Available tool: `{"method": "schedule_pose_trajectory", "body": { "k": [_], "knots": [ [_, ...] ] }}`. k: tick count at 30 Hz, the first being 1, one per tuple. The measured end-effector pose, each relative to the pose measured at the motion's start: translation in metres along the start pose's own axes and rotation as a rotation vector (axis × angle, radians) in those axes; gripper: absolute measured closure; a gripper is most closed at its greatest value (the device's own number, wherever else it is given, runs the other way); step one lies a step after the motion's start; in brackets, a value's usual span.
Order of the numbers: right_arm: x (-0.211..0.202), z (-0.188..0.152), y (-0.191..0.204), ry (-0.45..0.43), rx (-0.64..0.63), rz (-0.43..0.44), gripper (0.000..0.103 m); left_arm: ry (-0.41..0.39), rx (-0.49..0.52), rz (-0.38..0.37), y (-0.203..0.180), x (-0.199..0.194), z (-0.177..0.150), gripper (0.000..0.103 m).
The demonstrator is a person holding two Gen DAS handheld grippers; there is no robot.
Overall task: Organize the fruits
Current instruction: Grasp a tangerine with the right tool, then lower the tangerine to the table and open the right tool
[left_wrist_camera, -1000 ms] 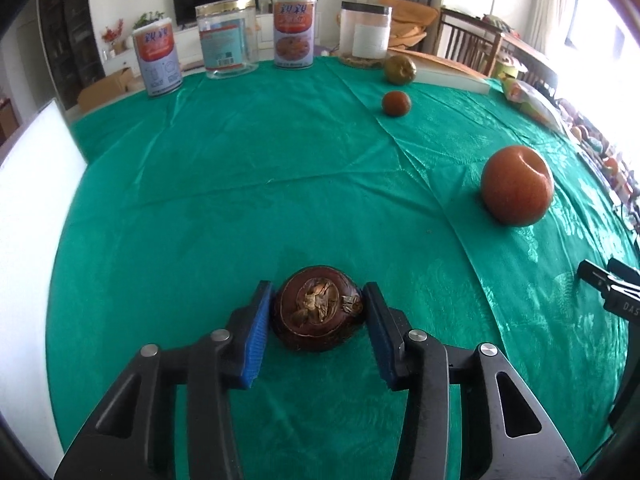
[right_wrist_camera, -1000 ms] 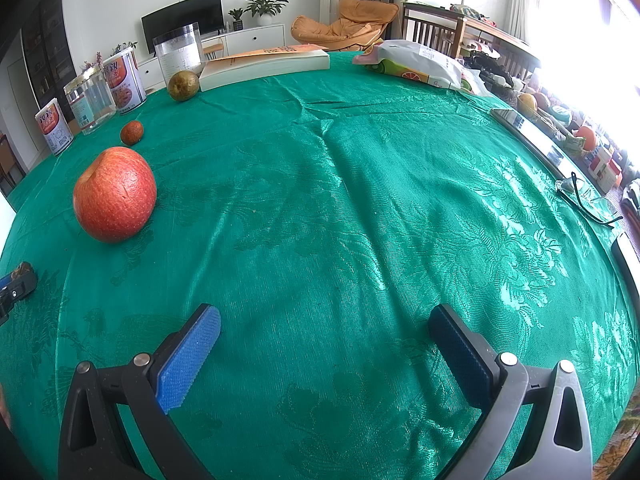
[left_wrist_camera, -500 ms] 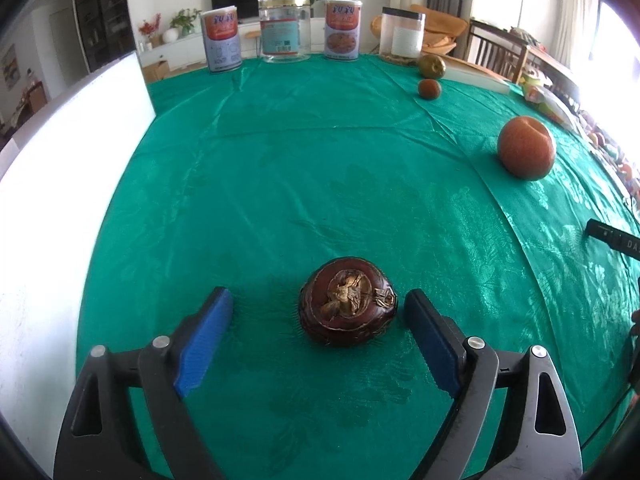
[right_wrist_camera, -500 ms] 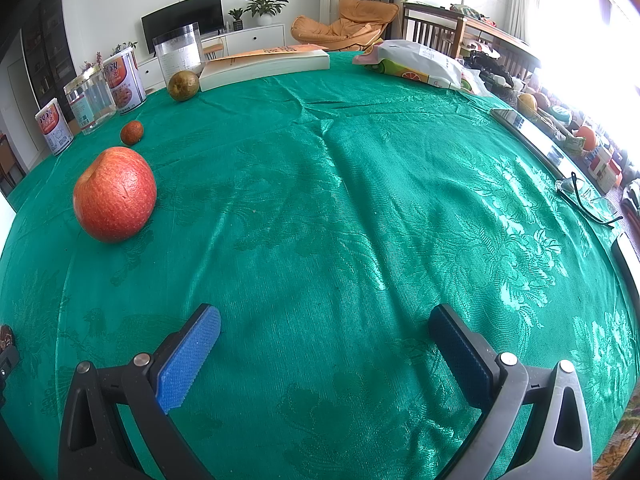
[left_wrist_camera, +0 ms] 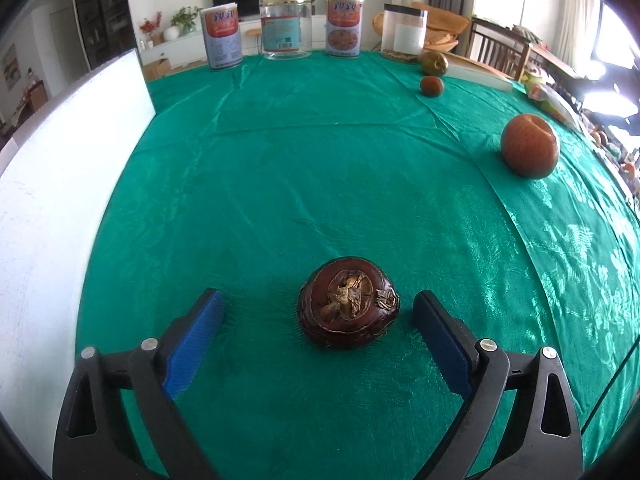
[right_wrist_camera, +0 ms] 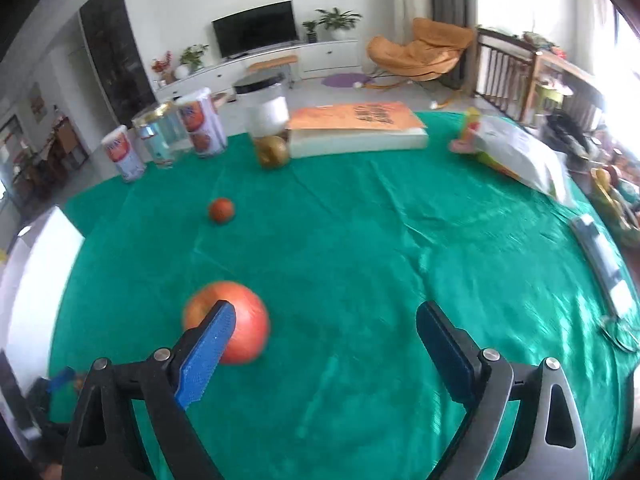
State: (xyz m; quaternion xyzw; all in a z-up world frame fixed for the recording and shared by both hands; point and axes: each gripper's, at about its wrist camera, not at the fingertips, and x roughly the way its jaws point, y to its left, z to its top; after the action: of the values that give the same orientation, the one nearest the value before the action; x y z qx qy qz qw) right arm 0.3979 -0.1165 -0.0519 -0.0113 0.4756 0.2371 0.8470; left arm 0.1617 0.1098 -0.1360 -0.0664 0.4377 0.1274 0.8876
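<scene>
1. Left gripper: its jaws have just been opening and now stand wide. The blue-padded fingers flank a dark brown, round, wrinkled fruit without touching it. The fruit rests on the cloth between them, nearer the right-hand pad, with a gap on each side.
2. Right gripper: its jaws have just been closing a little yet stand wide apart, with nothing between them. It points steeply down at the cloth; the view is motion-blurred.
3. Large red apple: on the cloth beyond the right gripper's left-hand finger, partly hidden by it.
4. Small red-brown round fruit and green-brown pear: farther off, well apart from the apple; the pear sits beside a flat orange-topped box.
5. Surface: a shiny green patterned tablecloth, with printed tins and clear jars along its far edge.
6. Room: a black television, potted plants and an orange lounge chair behind.
</scene>
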Motion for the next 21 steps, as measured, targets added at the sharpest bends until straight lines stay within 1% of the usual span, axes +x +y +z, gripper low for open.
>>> {"method": "schedule_pose_trajectory", "body": {
  "k": [1,3,5,7,10,12,13,14,16,18,21],
  "knots": [
    [0.015,0.017,0.013,0.041,-0.010,0.040,0.015,0.000,0.000,0.000,0.000,0.000,0.000,0.007],
    [0.051,0.045,0.034,0.118,-0.008,0.084,0.033,0.000,0.000,0.000,0.000,0.000,0.000,0.007],
    [0.090,0.062,0.044,0.181,0.033,0.098,0.043,0.000,0.000,0.000,0.000,0.000,0.000,0.007],
    [0.121,0.071,0.050,0.220,0.070,0.098,0.044,0.000,0.000,0.000,0.000,0.000,0.000,0.007],
    [0.154,0.076,0.056,0.257,0.098,0.081,0.047,0.000,0.000,0.001,0.000,0.000,0.000,0.006],
    [0.167,0.075,0.060,0.262,0.096,0.051,0.054,0.000,-0.001,0.002,0.000,0.000,0.000,0.006],
    [0.172,0.075,0.060,0.260,0.096,0.041,0.057,0.000,-0.001,0.002,0.000,0.000,0.000,0.006],
    [0.175,0.073,0.061,0.263,0.099,0.048,0.073,0.000,0.000,0.001,0.000,0.000,0.000,0.006],
    [0.170,0.071,0.062,0.240,0.100,0.049,0.074,0.000,-0.001,0.001,0.000,0.000,0.000,0.006],
    [0.153,0.070,0.062,0.206,0.085,0.076,0.074,0.000,-0.001,0.001,0.000,0.000,0.000,0.006],
    [0.108,0.068,0.055,0.146,0.079,0.126,0.074,0.000,-0.001,0.002,0.000,0.000,0.000,0.006]
  ]
}}
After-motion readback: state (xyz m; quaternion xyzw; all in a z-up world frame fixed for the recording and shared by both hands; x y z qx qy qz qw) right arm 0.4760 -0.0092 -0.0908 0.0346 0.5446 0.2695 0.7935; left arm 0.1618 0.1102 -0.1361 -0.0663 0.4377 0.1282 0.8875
